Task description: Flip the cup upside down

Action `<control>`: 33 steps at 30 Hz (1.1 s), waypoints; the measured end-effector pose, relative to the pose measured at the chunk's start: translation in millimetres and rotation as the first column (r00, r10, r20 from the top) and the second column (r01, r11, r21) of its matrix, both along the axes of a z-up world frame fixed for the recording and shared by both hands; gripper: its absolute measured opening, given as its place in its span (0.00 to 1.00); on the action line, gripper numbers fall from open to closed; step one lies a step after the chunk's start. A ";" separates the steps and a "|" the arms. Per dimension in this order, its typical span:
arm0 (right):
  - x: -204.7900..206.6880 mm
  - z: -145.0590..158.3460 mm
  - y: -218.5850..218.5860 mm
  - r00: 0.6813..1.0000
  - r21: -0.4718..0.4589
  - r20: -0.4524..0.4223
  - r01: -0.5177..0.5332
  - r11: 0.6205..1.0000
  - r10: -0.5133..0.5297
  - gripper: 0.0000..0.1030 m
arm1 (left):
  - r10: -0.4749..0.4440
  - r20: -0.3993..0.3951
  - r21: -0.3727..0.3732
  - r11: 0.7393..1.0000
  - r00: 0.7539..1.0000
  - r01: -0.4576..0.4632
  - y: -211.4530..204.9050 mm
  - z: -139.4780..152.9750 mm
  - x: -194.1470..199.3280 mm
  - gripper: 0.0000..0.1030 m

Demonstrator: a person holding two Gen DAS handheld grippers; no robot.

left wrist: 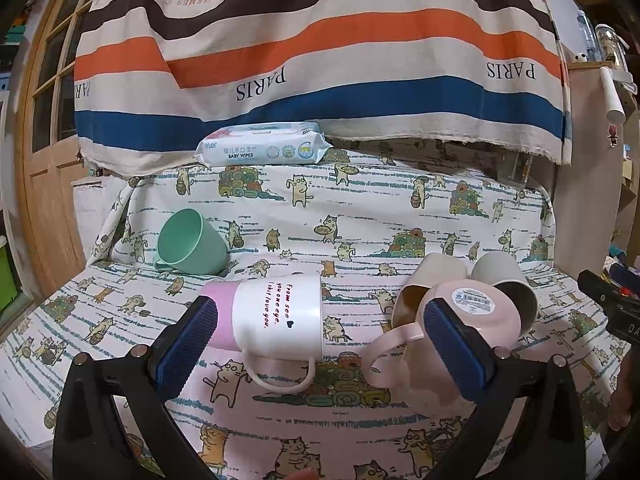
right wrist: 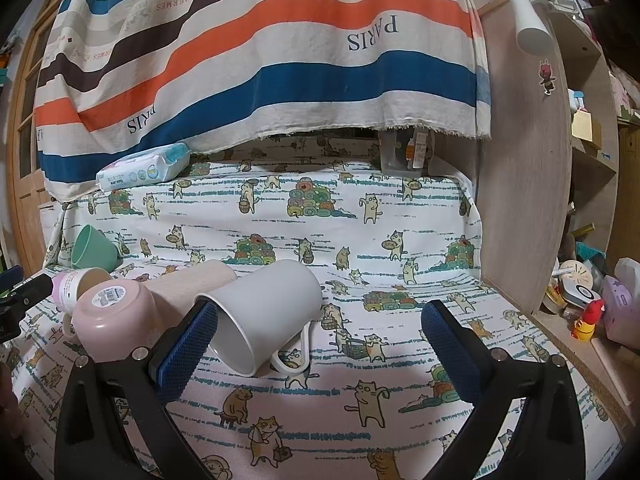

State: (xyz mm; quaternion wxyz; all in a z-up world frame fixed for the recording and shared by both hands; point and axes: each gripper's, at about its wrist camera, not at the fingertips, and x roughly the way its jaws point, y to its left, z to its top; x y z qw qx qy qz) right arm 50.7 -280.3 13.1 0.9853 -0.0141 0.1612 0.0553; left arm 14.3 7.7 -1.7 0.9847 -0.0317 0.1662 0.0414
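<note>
- Cup, white with pink base (left wrist: 272, 316): smooth glossy cylinder printed with red script, lying on its side near the middle of the worktop; long axis runs left to right, pink bottom toward the left edge, mouth toward the right edge, loop handle toward the near edge.
- Left gripper (left wrist: 320, 344): jaws spread wide, holding nothing; textured blue pads (left wrist: 188, 344) flank the cup without a visible grasp.
- Pink mug (left wrist: 468, 320): matte, rounded, tilted with its labelled bottom facing the camera, just right of the cup.
- Beige cup (left wrist: 436, 276): lying on its side behind the pink mug.
- Grey-white mug (right wrist: 260, 312): smooth, on its side, mouth toward the near edge.
- Right gripper (right wrist: 320, 344): jaws spread, empty.
- Green cup (left wrist: 188, 242): tapered, tipped over near the left edge.
- Baby wipes pack (left wrist: 262, 145): soft plastic, at the far edge.
- Cat-print cloth (left wrist: 400, 216): covers the worktop.
- Striped fabric (left wrist: 320, 40): hangs behind.
</note>
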 end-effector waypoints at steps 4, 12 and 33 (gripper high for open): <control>0.1 -0.1 -0.4 1.000 0.000 0.001 0.000 1.000 0.000 1.00 | -0.001 0.002 0.010 1.000 1.000 0.001 -1.1 0.1 0.0 1.00; 0.6 -0.2 -0.2 1.000 -0.001 0.000 -0.001 1.000 0.001 1.00 | -0.001 0.003 0.011 1.000 1.000 0.001 -1.0 0.2 -0.1 1.00; 1.6 0.8 -0.7 1.000 -0.001 -0.003 -0.001 1.000 0.001 1.00 | -0.001 0.002 0.010 1.000 1.000 0.001 -0.8 0.1 -0.1 1.00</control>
